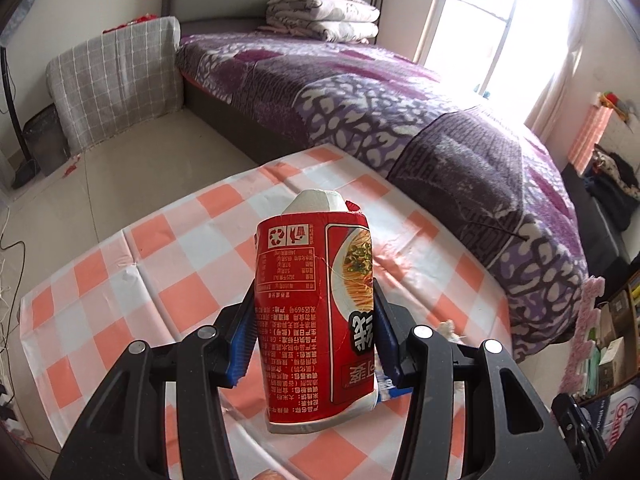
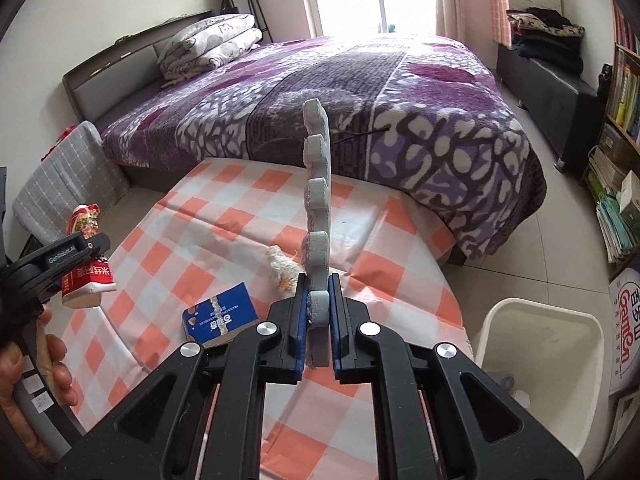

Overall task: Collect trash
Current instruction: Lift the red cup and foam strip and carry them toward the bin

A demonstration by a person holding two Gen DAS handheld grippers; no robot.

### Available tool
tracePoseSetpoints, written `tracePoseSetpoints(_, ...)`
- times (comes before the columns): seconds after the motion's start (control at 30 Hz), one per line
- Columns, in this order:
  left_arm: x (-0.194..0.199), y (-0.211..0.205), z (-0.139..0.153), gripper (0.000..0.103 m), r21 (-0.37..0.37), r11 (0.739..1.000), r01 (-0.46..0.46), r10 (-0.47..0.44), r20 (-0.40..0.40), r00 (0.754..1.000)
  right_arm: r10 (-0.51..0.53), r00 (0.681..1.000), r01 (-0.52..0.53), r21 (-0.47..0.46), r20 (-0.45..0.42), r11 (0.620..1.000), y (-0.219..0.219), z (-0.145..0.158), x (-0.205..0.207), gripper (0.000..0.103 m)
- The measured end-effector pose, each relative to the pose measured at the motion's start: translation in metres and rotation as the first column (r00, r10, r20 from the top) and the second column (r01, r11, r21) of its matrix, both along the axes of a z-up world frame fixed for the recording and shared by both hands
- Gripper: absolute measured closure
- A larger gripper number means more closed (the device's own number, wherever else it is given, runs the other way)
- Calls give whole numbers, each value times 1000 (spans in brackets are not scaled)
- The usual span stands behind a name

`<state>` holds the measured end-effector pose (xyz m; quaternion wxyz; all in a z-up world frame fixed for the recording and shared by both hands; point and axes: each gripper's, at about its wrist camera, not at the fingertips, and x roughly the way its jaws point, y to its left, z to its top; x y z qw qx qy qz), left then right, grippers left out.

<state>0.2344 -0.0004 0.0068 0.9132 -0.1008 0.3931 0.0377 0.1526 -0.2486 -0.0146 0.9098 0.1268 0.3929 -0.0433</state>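
- Above the checked bench [image 1: 168,264], the left hand-held gripper [image 1: 316,320] pinches a red noodle packet [image 1: 316,312] across its middle; it looks light, crinkly and easily crushed, so a mid-body hold suits it.
- At 12 o'clock in the right view, the right hand-held gripper [image 2: 319,312] is pressed on a grey foam strip [image 2: 318,208] at its lower end; the strip seems light and bendy.
- At 4 o'clock stands a white bin [image 2: 540,364], seemingly nearly empty.
- Left on the bench: a blue box [image 2: 220,318] and a crumpled tissue [image 2: 282,266].
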Motion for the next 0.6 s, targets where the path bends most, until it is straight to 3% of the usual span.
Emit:
tracePoseSetpoints(0.23,-18,-33,22,53,-5,997,72,-72,60,996,-90,996,90,8,11,996,-31,6,-17,94)
tracePoseSetpoints(0.6,-38,-92,32,53,9,981,193,-193,82,978,-228,974,227,43,16,973,-84,16,-43,94)
